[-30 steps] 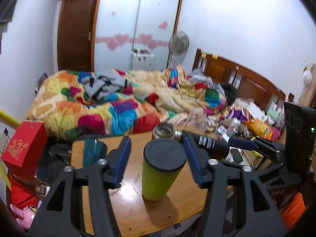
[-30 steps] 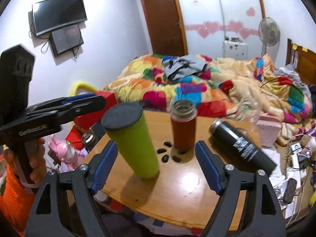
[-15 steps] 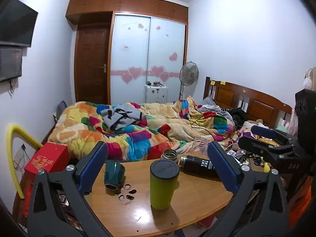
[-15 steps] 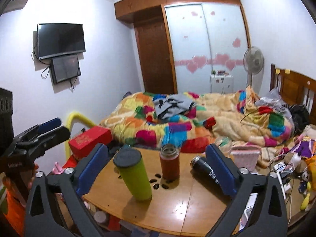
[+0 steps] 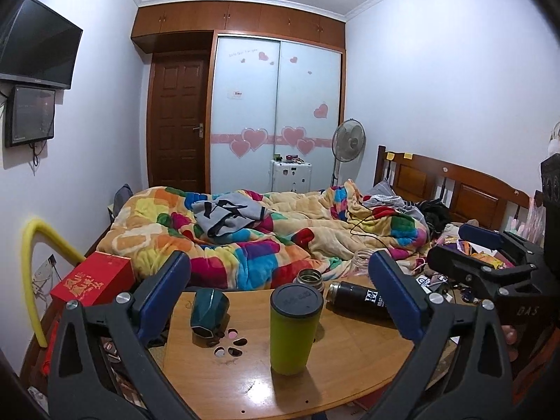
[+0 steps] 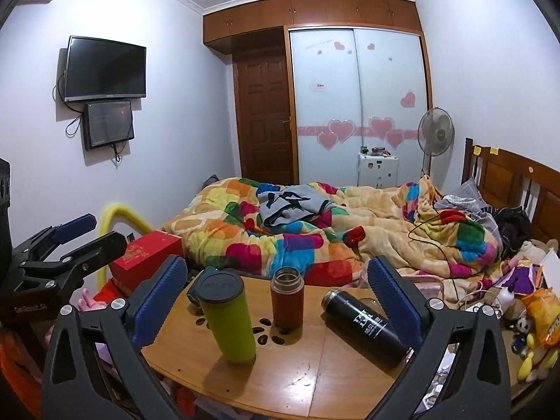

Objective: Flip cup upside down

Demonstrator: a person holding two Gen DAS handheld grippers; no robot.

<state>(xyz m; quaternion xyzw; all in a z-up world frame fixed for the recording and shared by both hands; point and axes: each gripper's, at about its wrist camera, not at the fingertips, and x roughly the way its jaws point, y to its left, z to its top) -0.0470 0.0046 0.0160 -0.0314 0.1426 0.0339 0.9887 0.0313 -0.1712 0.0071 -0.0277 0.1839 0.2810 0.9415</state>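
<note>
**Desk editor:** On the wooden desk (image 5: pixel 350 367) at the foot of the bed, where does your cup stand?

**Photographer:** Your green cup (image 5: pixel 294 329) stands near the desk's centre, its dark flat end up, free of both tools. From your left tongs (image 5: pixel 280 297) it sits at 6 o'clock, dead between the two blue pads, which are spread wide and touch nothing.

**Desk editor:** And from the other side?

**Photographer:** Your right tongs (image 6: pixel 276 301) are spread just as wide, empty. There the green cup (image 6: pixel 227 318) appears at 7 o'clock, leaning slightly in the fisheye. A brown flask (image 6: pixel 287 301) stands upright just beside it, at about 6 o'clock, its mouth uncovered. A black bottle (image 6: pixel 364 325) lies on its side toward 4 o'clock, cap end pointing toward the flask.

**Desk editor:** Anything else on the desk?

**Photographer:** From your left view, a dark teal cup (image 5: pixel 208 311) rests tipped over at 8 o'clock, next to a cluster of small oval cut-outs (image 5: pixel 229 343) in the desk top. The black bottle (image 5: pixel 360 302) lies at 4 o'clock.

**Desk editor:** Behind?

**Photographer:** A patchwork quilt (image 5: pixel 245 241) covers the bed at 12 o'clock; a red box (image 5: pixel 92 276) sits at 9 o'clock, off the desk.
</note>
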